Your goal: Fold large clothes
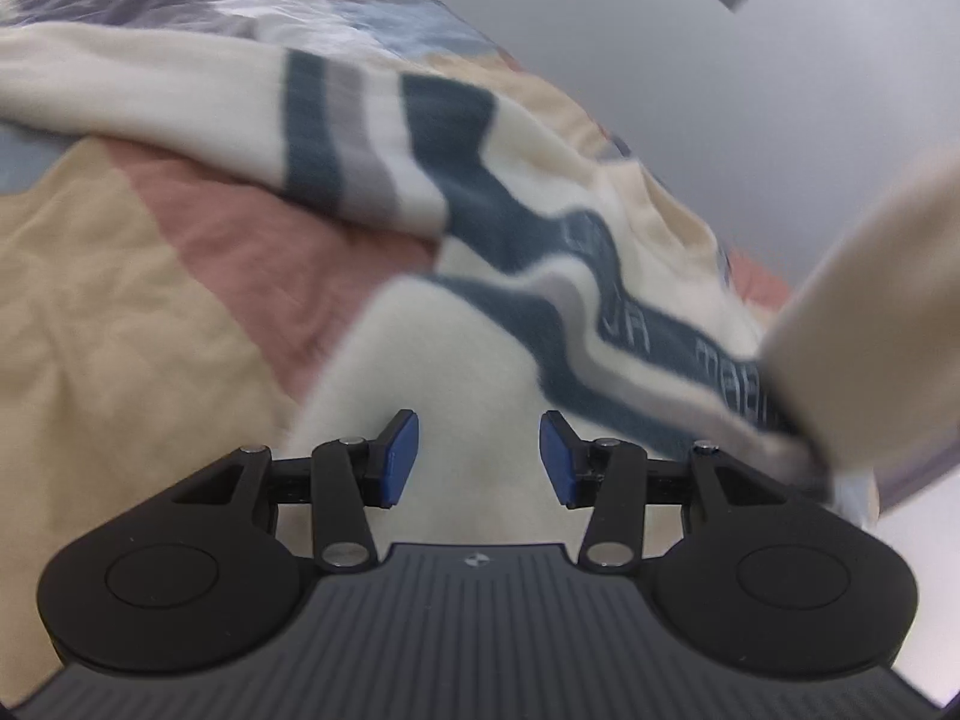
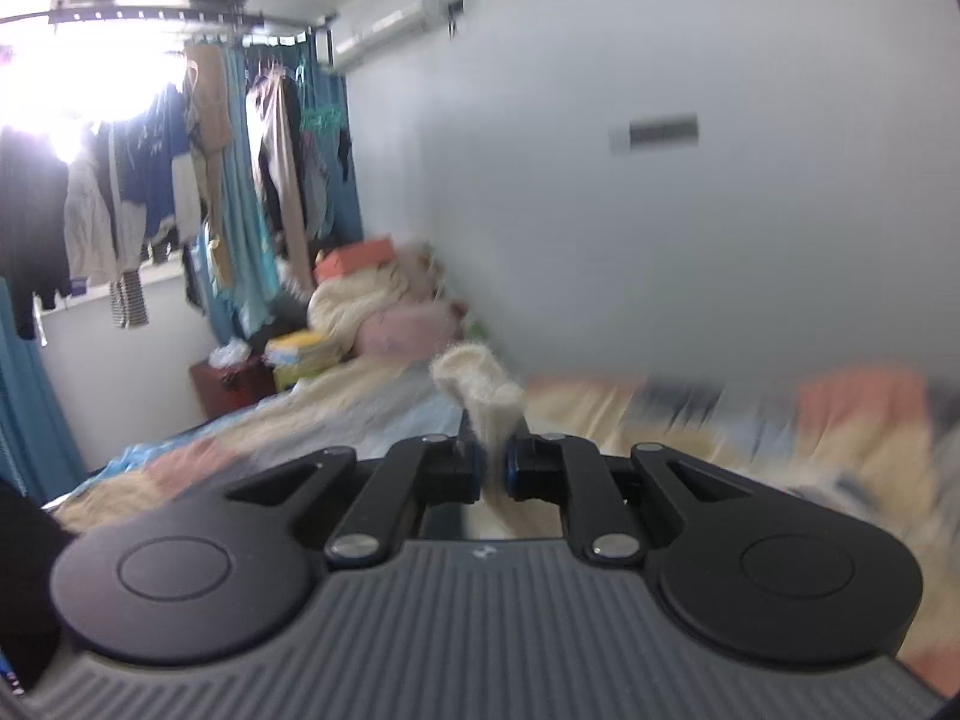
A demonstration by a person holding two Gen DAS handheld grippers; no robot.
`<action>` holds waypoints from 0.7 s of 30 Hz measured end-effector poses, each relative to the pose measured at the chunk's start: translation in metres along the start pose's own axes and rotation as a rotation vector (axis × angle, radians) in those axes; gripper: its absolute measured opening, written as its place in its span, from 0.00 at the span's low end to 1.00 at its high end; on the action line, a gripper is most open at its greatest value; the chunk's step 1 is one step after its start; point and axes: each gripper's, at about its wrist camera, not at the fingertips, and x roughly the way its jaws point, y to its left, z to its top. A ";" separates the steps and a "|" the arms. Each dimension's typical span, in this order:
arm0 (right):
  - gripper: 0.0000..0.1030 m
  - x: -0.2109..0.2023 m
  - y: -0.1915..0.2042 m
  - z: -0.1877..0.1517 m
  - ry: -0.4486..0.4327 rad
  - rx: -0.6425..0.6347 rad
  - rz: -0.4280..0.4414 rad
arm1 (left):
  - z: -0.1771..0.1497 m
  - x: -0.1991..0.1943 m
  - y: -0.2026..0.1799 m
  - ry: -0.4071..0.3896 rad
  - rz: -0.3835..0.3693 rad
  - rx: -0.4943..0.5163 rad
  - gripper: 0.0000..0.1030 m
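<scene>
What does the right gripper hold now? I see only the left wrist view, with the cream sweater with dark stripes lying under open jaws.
Observer: The right gripper is shut on a fold of cream fuzzy fabric, which sticks up above its jaws.
Operator: Is it lifted off the bed?
Observer: In the right wrist view the fabric stands out against the grey wall, above the patchwork bedspread. That picture is blurred.
Operator: Is anything in the way ahead?
Observer: At the far end of the bed lies a pile of bedding, and clothes hang by the window. Your left gripper is open over the sweater, gripping nothing.
</scene>
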 end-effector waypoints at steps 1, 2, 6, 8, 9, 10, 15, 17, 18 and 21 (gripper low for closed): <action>0.10 0.007 0.008 -0.017 0.041 0.013 0.000 | 0.000 -0.004 0.005 -0.003 -0.009 -0.023 0.50; 0.11 0.013 0.012 -0.032 0.084 0.027 0.002 | 0.000 -0.008 0.011 -0.007 -0.017 -0.049 0.50; 0.11 0.025 0.021 -0.087 0.223 0.048 -0.034 | 0.000 -0.014 0.029 -0.014 -0.042 -0.126 0.50; 0.11 0.035 0.018 -0.107 0.308 0.052 -0.060 | 0.003 -0.009 0.031 -0.015 -0.039 -0.127 0.50; 0.11 0.037 0.012 -0.115 0.354 0.063 -0.064 | 0.004 -0.008 0.029 -0.017 -0.037 -0.122 0.50; 0.11 0.039 0.010 -0.123 0.394 0.076 -0.062 | 0.004 -0.009 0.028 -0.020 -0.038 -0.113 0.50; 0.13 0.022 0.018 -0.125 0.466 -0.006 0.018 | 0.002 -0.020 0.017 -0.019 -0.082 -0.079 0.50; 0.18 0.013 0.021 -0.120 0.483 -0.047 0.048 | -0.001 -0.028 0.010 -0.023 -0.115 -0.054 0.50; 0.28 0.009 0.022 -0.120 0.495 -0.055 0.066 | -0.003 -0.032 0.006 -0.025 -0.128 -0.035 0.50; 0.52 -0.012 0.019 -0.114 0.488 -0.087 0.079 | -0.009 -0.040 -0.007 -0.027 -0.157 0.022 0.50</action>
